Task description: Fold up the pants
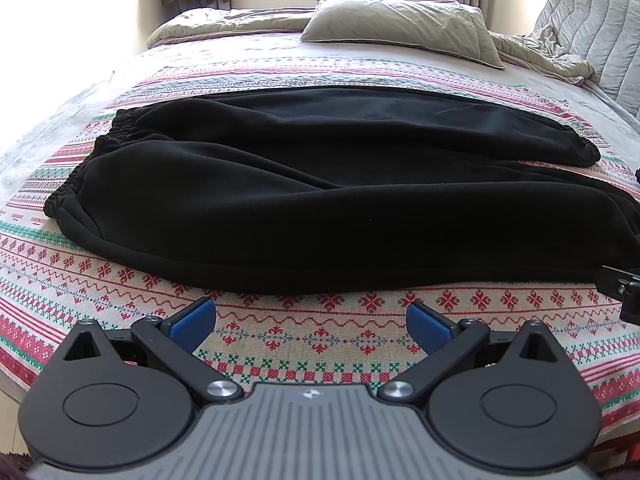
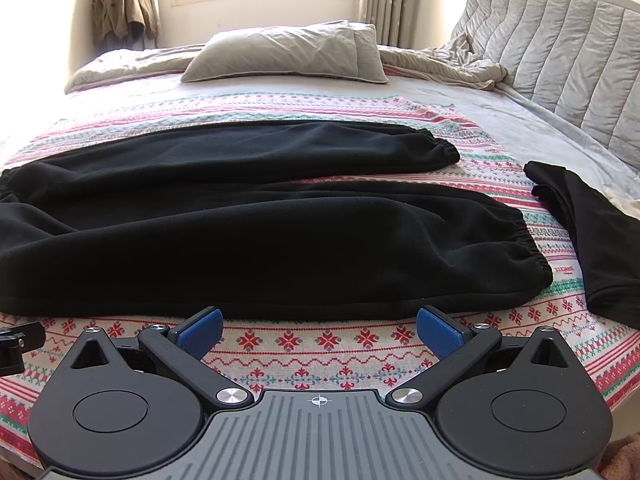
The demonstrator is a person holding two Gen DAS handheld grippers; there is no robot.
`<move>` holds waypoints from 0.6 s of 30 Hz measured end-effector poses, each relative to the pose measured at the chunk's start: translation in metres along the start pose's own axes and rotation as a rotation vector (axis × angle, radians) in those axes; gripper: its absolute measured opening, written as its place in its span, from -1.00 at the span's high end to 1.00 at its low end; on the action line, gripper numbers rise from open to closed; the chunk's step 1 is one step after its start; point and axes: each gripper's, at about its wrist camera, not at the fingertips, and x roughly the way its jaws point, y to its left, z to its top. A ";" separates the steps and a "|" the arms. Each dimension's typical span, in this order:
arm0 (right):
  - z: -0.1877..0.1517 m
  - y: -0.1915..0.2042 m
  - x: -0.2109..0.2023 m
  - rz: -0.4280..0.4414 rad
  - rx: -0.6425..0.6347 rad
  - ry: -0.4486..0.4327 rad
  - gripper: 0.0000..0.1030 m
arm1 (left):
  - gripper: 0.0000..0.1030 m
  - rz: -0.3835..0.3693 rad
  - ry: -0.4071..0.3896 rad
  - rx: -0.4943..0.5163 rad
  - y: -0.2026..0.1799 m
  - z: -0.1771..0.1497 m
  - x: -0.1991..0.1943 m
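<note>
Both claws, left claw (image 1: 310, 320) and right claw (image 2: 319, 330), spread wide and empty just short of the pants (image 1: 320, 200), which lie flat on the bed (image 1: 280, 344), long axis crosswise, waistband nearer left, cuffs nearer right.

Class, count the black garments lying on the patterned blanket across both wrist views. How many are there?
2. The black pants lie spread across the patterned blanket with both legs flat. A second black garment lies folded beyond their cuffs, near the right edge. Others may lie out of view.
</note>
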 end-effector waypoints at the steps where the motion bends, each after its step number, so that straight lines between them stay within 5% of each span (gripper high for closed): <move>1: 0.000 0.000 0.000 0.000 0.000 0.000 -1.00 | -1.00 0.001 -0.001 0.000 0.000 0.000 0.000; 10: -0.001 -0.004 0.003 -0.052 -0.049 -0.028 -1.00 | -1.00 -0.008 -0.054 -0.030 0.013 0.002 -0.001; 18: -0.003 -0.021 0.013 -0.051 -0.161 -0.063 -1.00 | -1.00 -0.062 -0.081 -0.075 0.061 0.011 0.005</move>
